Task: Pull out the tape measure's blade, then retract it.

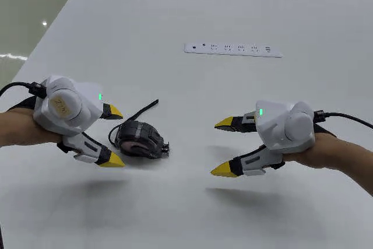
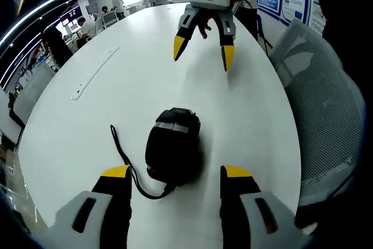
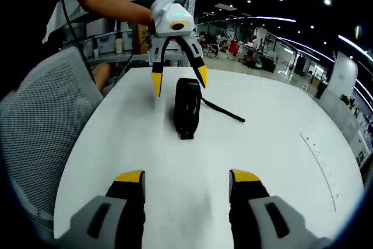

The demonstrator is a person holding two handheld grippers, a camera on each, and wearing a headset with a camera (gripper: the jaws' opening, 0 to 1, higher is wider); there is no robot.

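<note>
1. The right claw (image 1: 222,147) is held in a hand just above the white worktop (image 1: 192,220), right of the middle and towards the near edge. Its yellow-tipped jaws are spread wide, nothing is gripped, and they are pointed across at the other claw.
2. The left claw (image 1: 114,136) is held at much the same depth, towards the worktop's left edge, and is faced back at the right claw. Its jaws are likewise released and spread, with nothing between the pads.
3. The tape measure (image 1: 139,139), a black case with a round reddish face, is laid on its side on the worktop just in front of the left claw's tips. In the left gripper view it is seen in line with the gap between the jaws and touched by neither. It is kept well apart from the right claw, and the mouth of its case is turned towards that claw.
4. A black strap (image 1: 144,110) is looped out of the case and trailed away towards the far edge.
5. A white power strip (image 1: 233,49) is laid flat well beyond, towards the far edge, roughly parallel with it.
6. In the right gripper view a grey mesh chair (image 3: 41,144) is seen beside the worktop's edge.
</note>
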